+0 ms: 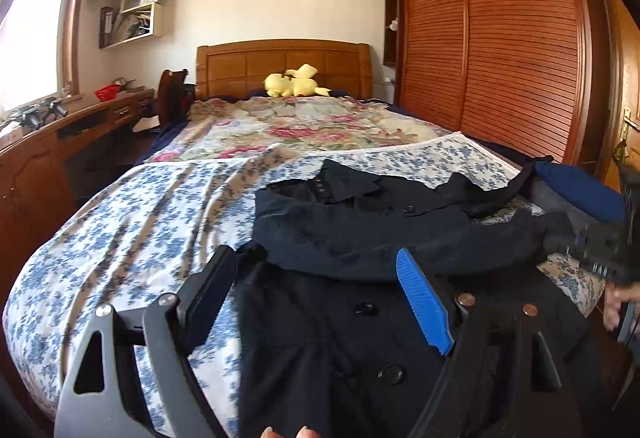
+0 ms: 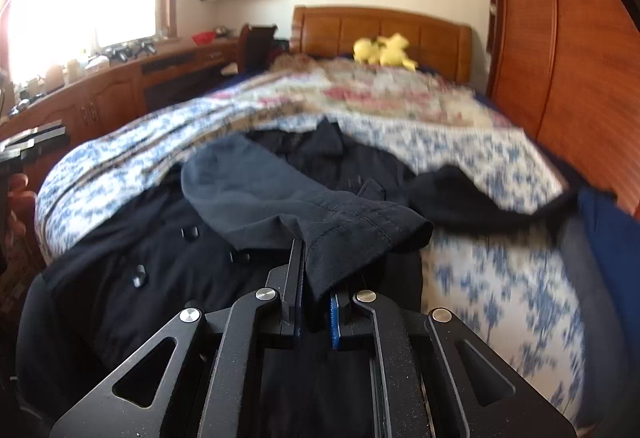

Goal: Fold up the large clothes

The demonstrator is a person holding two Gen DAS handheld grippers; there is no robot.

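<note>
Coat, large dark navy buttoned fabric (image 2: 132,250), lies at bed's (image 1: 100,238) foot edge. Right hand-held gripper (image 2: 316,302) pinches its sleeve cuff (image 2: 360,234); left hand-held gripper (image 1: 320,278) spread, empty.

A wooden bed (image 1: 280,61) carries a blue-flowered sheet (image 1: 120,222); on it lie a dark buttoned coat (image 1: 344,342), a floral quilt (image 1: 296,125) and a yellow plush toy (image 1: 294,81).

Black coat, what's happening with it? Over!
Right claw shut on sleeve cuff. Left claw open, empty, above black coat. Nothing blocking.
</note>
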